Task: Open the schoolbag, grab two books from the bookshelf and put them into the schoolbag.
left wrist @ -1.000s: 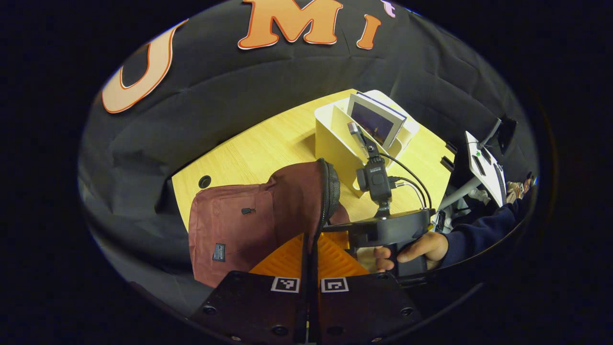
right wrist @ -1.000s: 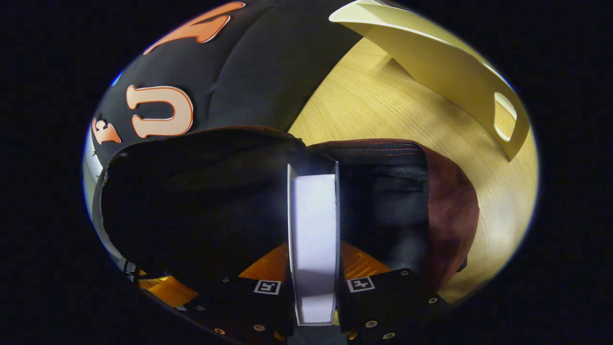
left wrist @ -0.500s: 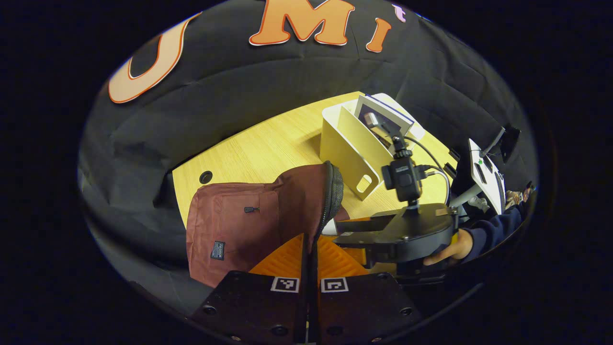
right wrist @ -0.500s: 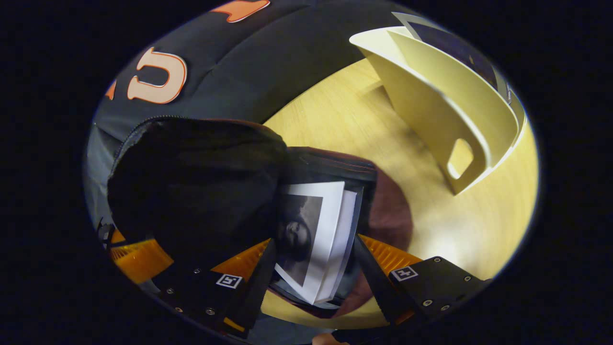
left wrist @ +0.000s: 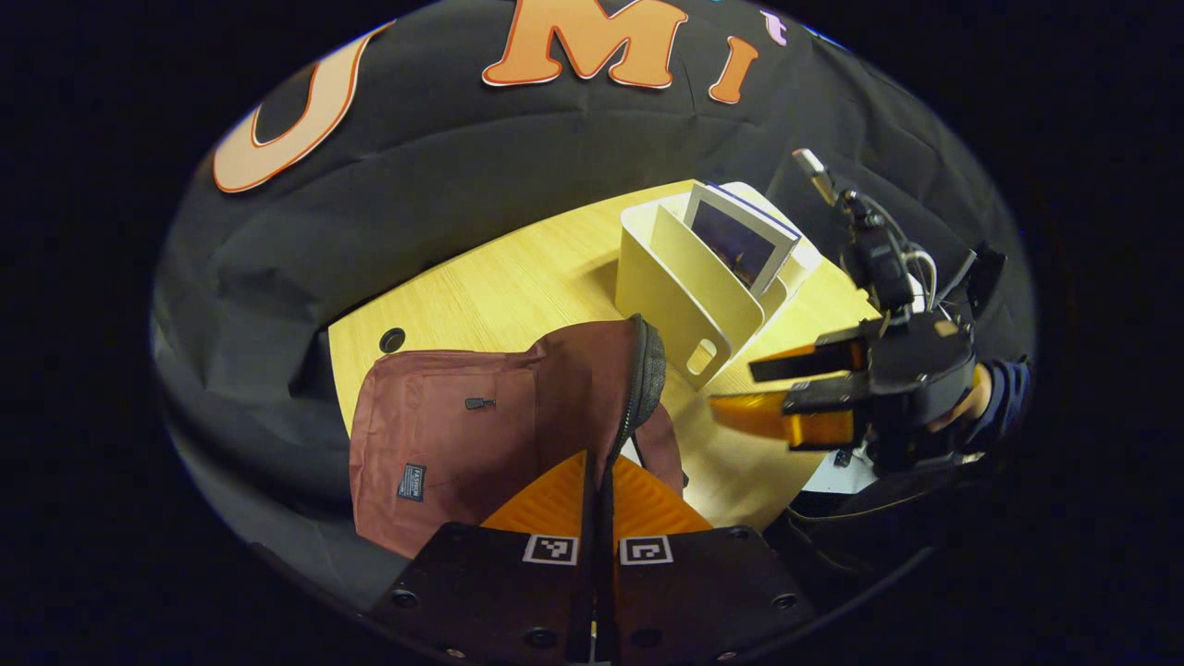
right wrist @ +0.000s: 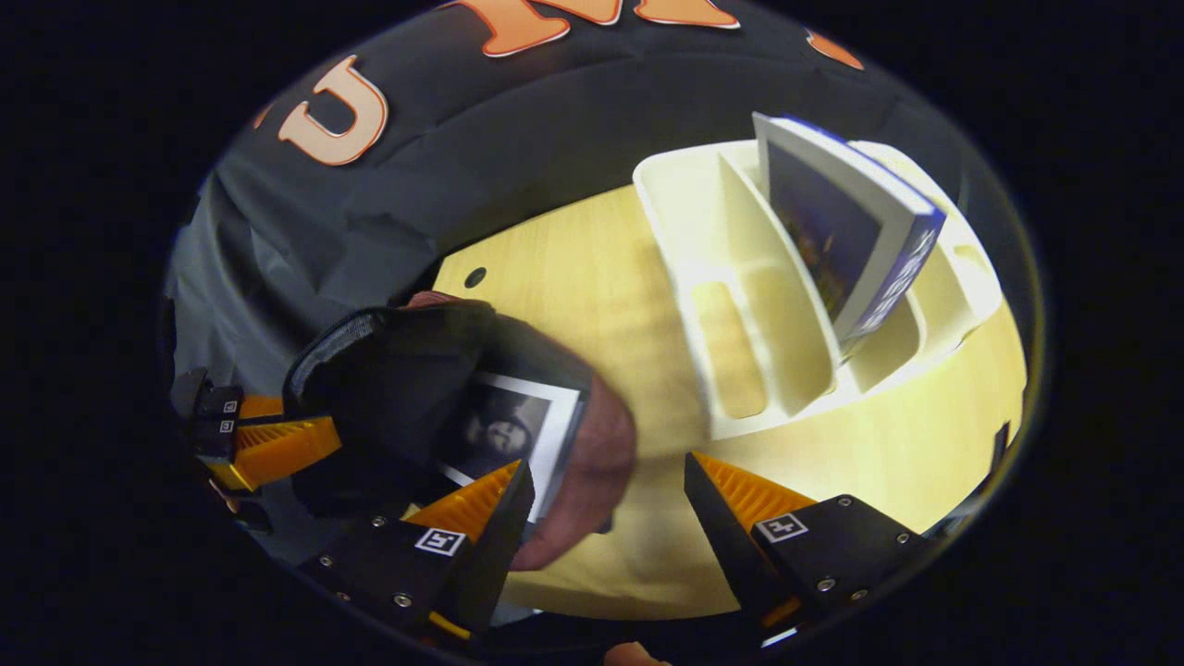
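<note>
- The schoolbag (left wrist: pixel 481 425) lies on the table (left wrist: pixel 518 277), its mouth propped open. The left gripper (left wrist: pixel 597 481) is clenched on the edge of the flap by the zip, holding it up.
- One book (right wrist: pixel 504 435) already sits inside the schoolbag, its pale cover showing in the dark opening.
- The right gripper (right wrist: pixel 606 490) is empty with its fingers spread wide, hanging just beside the schoolbag's mouth on the side toward the bookshelf (right wrist: pixel 768 305).
- The second book (right wrist: pixel 846 236) leans tilted against a divider in the bookshelf, which stands near the schoolbag at the far side.
- To my mind the step in hand is fetching that second book. It would go best to bring the fingers in over its top edge, one on each cover, and close firmly before lifting.
- I would lift it straight up out of the bookshelf so the divider is not dragged along.
- The left gripper should hold the flap high meanwhile. I cannot quite tell how much room is left beside the first book, so slide the next in along its cover.
</note>
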The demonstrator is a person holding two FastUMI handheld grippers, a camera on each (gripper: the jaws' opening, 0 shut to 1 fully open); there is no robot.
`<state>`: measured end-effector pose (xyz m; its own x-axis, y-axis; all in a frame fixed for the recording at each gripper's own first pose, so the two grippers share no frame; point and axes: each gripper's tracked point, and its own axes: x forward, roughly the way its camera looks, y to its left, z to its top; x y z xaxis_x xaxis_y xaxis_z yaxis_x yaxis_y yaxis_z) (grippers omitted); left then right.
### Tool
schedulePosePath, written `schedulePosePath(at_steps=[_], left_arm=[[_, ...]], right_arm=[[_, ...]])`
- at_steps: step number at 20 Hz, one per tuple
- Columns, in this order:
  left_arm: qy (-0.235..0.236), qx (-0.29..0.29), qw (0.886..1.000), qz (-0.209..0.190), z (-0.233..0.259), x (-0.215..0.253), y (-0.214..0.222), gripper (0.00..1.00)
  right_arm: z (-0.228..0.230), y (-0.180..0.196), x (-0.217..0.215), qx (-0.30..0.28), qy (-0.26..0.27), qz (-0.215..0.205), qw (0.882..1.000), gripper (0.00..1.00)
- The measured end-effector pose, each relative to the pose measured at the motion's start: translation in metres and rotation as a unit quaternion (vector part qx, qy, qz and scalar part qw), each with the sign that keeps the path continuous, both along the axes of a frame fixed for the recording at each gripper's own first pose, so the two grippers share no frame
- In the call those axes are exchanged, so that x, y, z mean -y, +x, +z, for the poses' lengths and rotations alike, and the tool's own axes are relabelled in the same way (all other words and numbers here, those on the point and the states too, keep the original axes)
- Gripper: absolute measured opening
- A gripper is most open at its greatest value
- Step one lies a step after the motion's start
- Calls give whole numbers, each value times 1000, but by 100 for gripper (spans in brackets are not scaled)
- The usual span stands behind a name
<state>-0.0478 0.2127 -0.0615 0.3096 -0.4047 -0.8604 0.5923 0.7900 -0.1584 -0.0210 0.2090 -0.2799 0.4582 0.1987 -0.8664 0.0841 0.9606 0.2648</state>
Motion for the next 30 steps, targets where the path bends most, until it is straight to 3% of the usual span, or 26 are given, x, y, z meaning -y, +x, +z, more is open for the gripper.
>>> schedulePosePath(at_steps=[8,11,17,24,30], left_arm=[[2,-12,1000,15,-12,3,-1,2],[4,-14,1000,22,-13,4,-1,2],[1,-27,998,53,-22,9,-2,2],[6,-40,995,90,-30,12,-3,2],[12,-49,992,114,-34,13,-4,2]], right_arm=[[61,14,95,-12,-92,25,995,98],[75,27,120,-19,-123,53,991,98],[91,73,151,-35,-135,72,988,98],[55,123,151,-95,-99,87,987,98],[15,148,156,-140,-101,89,981,98]])
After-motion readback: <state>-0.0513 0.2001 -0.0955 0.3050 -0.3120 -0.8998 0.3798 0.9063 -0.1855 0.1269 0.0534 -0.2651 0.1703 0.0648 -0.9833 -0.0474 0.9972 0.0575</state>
